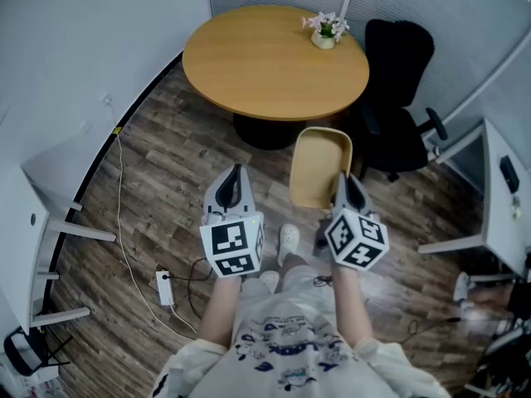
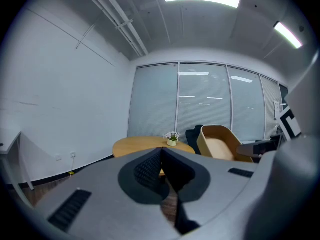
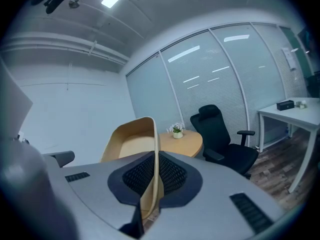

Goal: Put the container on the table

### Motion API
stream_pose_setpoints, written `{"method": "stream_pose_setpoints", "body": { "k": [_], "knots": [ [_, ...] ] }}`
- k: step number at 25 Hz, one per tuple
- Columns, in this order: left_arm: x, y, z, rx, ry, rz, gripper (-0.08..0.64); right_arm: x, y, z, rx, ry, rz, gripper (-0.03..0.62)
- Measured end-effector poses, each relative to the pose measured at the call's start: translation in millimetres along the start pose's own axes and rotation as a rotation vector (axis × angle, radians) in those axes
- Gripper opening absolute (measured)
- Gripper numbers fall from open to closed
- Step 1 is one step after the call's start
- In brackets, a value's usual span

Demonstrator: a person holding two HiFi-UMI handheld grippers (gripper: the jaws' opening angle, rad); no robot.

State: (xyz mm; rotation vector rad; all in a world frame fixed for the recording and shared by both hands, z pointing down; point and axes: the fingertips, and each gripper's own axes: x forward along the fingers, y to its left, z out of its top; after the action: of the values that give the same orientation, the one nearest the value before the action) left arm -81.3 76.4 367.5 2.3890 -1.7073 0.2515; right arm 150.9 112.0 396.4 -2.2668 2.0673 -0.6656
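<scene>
Gripping container (image 1: 319,168) rim: right claw (image 3: 155,159) | left claw (image 2: 163,156) closed, empty

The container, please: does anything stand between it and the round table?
Nothing visible does. The right gripper holds the container by its wall, just short of the table; the flower pot sits at the table's far edge, and the chair stands off to the side.
</scene>
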Motion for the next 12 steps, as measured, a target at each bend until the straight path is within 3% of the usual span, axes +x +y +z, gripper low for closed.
{"method": "stream_pose_setpoints", "body": {
  "k": [12],
  "knots": [
    [53.0, -1.1, 10.0, -0.011, -0.001, 0.019, 0.005, 59.2, -7.9, 16.7, -0.013, 0.008, 0.034, 0.020]
  ]
}}
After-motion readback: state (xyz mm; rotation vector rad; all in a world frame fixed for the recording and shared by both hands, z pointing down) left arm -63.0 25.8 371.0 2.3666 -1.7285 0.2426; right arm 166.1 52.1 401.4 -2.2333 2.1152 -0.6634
